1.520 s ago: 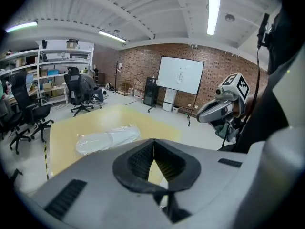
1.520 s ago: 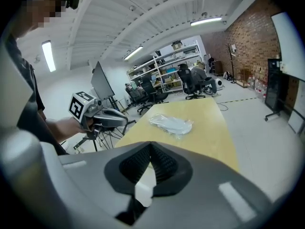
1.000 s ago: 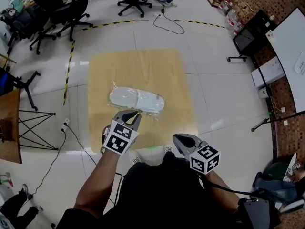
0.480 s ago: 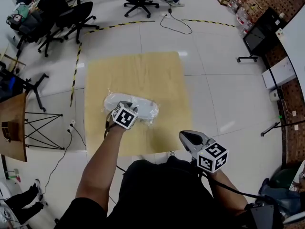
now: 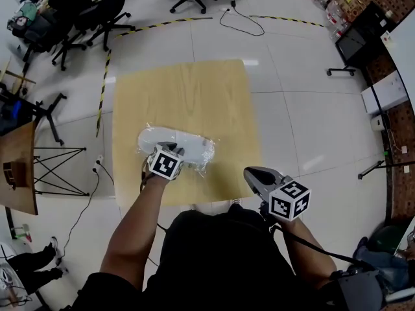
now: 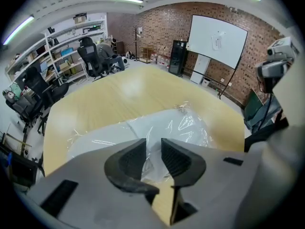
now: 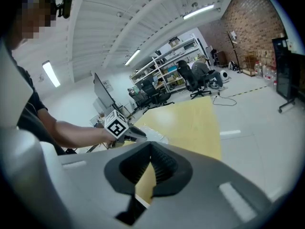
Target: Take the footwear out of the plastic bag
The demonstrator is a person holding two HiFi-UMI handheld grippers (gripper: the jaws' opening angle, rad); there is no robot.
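A clear plastic bag (image 5: 185,146) holding white footwear (image 5: 155,137) lies on the pale wooden table (image 5: 188,89), toward its near left. My left gripper (image 5: 172,150) points steeply down at the bag's near side. In the left gripper view its jaws (image 6: 153,151) stand apart over the crinkled bag (image 6: 183,125) and footwear (image 6: 109,135); they have just been opening, and film shows in the gap without being pinched. My right gripper (image 5: 250,172) hovers off the table's near right corner. Its jaws meet at the tips (image 7: 151,149) with nothing between them.
Office chairs (image 5: 97,11) and yellow-black floor tape (image 5: 149,26) lie beyond the table. A dark monitor on a stand (image 5: 355,41) is at the far right, and a wooden desk (image 5: 16,167) with a black frame stands at the left. Cables run across the floor (image 5: 243,28).
My left gripper has dropped from the table's near edge down onto the bag and now partly covers it. My right gripper has shifted a little to the right.
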